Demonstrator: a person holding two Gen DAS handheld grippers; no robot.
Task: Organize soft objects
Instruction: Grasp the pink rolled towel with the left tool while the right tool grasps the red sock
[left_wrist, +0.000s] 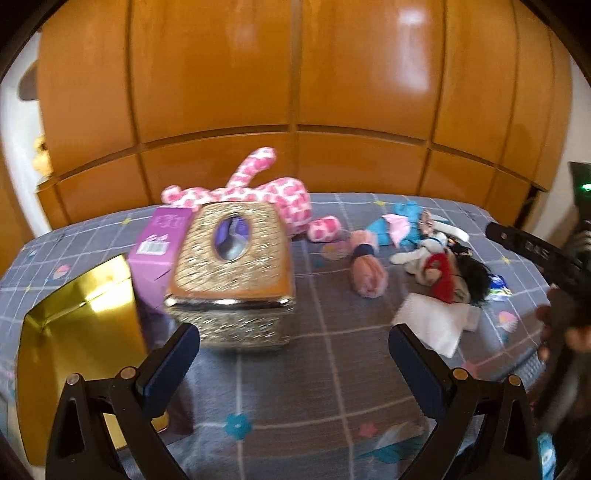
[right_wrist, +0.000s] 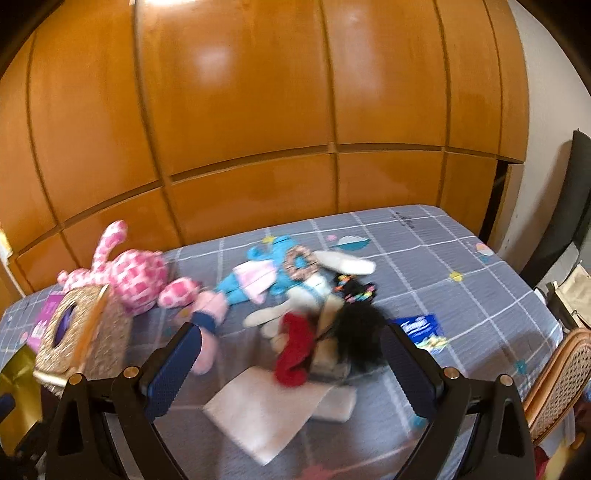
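Nearest the lens, the left hand-held gripper (left_wrist: 293, 354) is held wide apart and empty above the bed (left_wrist: 332, 369), whose grey checked sheet is printed with small stars and clouds. The right hand-held gripper (right_wrist: 290, 356) is spread just as wide, and nothing is clasped between its blue-padded fingers (right_wrist: 170, 373).

No soft thing appears to have been gathered yet, so the step in hand is judged to be the approach to a first pick. The soft objects are scattered across the middle of the bed: a pink-and-white spotted plush (left_wrist: 258, 192) is seen lying behind a glittery gold tissue box (left_wrist: 231, 269), and a rolled pink sock (left_wrist: 364, 266) lies apart to its right. A tangled heap is made up of a white long-eared plush (right_wrist: 314, 291), a red knit piece (right_wrist: 295, 354) and a black fuzzy tuft (right_wrist: 356, 332), with a blue-and-pink cloth (right_wrist: 258, 277) just behind. A flat white folded cloth (right_wrist: 269, 410) is spread directly beneath the right gripper.

A downward reach is called for next, probably onto the white cloth or the heap (which of them cannot be told). A pinch on a fold or limb would be needed, since such limp fabric sags and drags its neighbours. A shiny gold box (left_wrist: 77, 332) and a purple carton (left_wrist: 159, 243) are rigid by contrast.
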